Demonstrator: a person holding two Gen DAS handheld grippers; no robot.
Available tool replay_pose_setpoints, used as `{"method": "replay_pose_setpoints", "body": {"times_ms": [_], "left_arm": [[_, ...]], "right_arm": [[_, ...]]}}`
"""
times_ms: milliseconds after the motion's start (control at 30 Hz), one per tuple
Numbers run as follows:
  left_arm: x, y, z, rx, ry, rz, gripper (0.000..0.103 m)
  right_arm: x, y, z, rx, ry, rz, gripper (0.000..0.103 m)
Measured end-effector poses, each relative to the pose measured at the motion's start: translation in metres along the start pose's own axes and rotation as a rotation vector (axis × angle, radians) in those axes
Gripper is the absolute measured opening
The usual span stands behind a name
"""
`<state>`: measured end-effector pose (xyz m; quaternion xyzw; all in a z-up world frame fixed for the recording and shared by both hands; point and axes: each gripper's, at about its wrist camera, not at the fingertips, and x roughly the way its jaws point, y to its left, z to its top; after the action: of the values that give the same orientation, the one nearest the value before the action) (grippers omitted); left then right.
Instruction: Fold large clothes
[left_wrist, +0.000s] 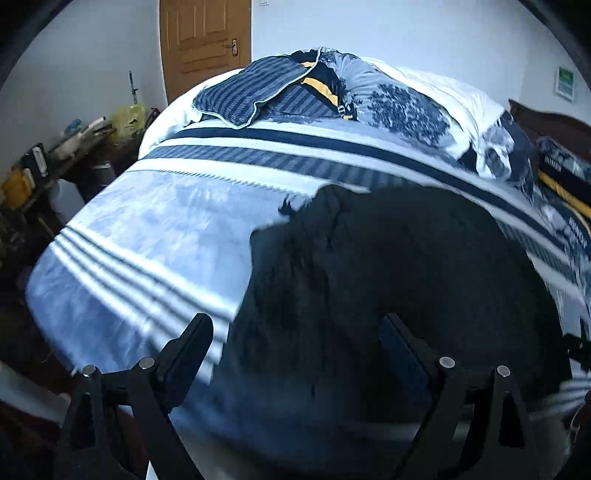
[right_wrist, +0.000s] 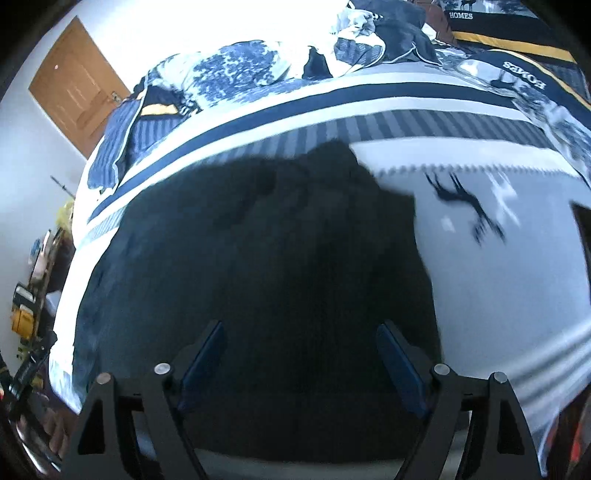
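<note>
A large black garment (left_wrist: 388, 280) lies spread flat on the bed's blue and white striped cover (left_wrist: 147, 236). In the left wrist view my left gripper (left_wrist: 297, 328) hangs above the garment's near left edge, jaws wide apart and nothing between them. In the right wrist view the same black garment (right_wrist: 258, 258) fills the middle. My right gripper (right_wrist: 299, 334) hovers over its near part, jaws spread wide and empty. The right gripper's edge (left_wrist: 576, 350) shows at the far right of the left wrist view.
A rumpled blue patterned duvet (left_wrist: 399, 103) and striped pillows (left_wrist: 243, 96) are heaped at the far end of the bed. A wooden door (left_wrist: 205, 44) stands behind. A cluttered dark side table (left_wrist: 55, 155) is left of the bed. Dark pillows with yellow bands (right_wrist: 517, 40) lie at the right.
</note>
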<state>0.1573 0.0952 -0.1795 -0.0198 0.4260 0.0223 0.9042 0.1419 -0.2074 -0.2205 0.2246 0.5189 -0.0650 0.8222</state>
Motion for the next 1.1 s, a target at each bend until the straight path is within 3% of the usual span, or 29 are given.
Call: {"method": "replay_pose_setpoints", "body": {"times_ms": [100, 267, 633, 867, 1100], "left_arm": [[-0.039, -0.015, -0.019, 0.029, -0.009, -0.006, 0.092], [-0.091, -0.034, -0.019, 0.095, -0.078, -0.013, 0.092], [-0.160, -0.052, -0.006, 0.107, -0.136, 0.022, 0.092], [-0.193, -0.054, -0.006, 0.104, -0.182, 0.052, 0.092], [-0.216, -0.052, -0.006, 0.093, -0.200, 0.033, 0.092]], "right_arm": [[-0.042, 0.015, -0.035, -0.025, -0.016, 0.013, 0.086], [-0.096, 0.027, -0.059, -0.063, -0.064, 0.010, 0.086], [-0.183, 0.038, -0.064, -0.048, -0.166, -0.029, 0.086], [-0.227, 0.066, -0.068, -0.105, -0.236, -0.050, 0.086], [-0.257, 0.089, -0.074, -0.166, -0.303, -0.055, 0.086]]}}
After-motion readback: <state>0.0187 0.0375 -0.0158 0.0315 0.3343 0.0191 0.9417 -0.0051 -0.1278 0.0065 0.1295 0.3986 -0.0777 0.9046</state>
